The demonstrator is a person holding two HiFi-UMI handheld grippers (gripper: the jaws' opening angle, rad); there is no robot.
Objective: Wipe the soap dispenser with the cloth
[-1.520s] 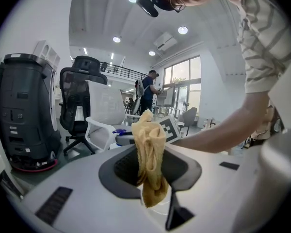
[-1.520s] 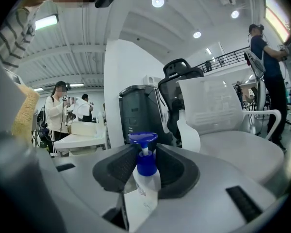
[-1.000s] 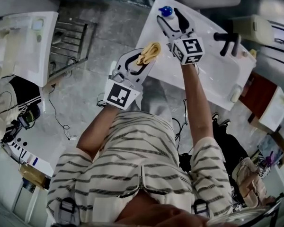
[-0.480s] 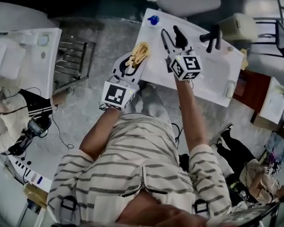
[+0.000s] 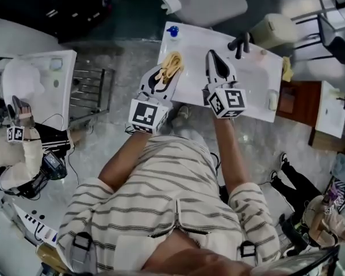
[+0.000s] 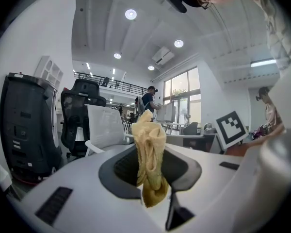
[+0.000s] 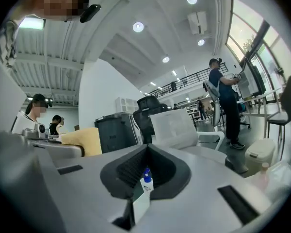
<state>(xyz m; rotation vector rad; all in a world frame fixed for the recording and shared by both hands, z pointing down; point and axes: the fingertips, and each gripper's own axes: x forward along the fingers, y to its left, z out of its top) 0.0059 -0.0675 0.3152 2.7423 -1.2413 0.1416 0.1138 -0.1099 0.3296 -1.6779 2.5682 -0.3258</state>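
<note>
Right now the soap dispenser [image 5: 172,31] stands upright on the far left corner of the white worktop [image 5: 192,42], blue cap up, with nothing touching it. The left hand-held gripper [image 5: 164,76] is clamped on the yellow cloth [image 5: 172,64]. In the left gripper view the cloth sticks up bunched from between the jaws and hangs a little below them. The right hand-held gripper [image 5: 213,61] has just been closing, and its jaws are now pressed together with nothing between them. The small bottle [image 7: 146,177] low in the slit of its own view is well beyond the tips, not held.

What the next move turns on, I'd say, is that the dispenser lies ahead of both hand-held grippers, farther across the worktop and apart from each. The cloth-bearing left one looks the nearer, with the bottle almost in line with its jaws. From the right one, in the head view, the bottle is ahead and to the left. The bottle's long axis is vertical, so a wipe would run up and down or round its sides. It will likely need steadying by the right one, which would first have to open. A black tap [image 5: 240,42] stands off to the bottle's right, clear of that path.
</note>
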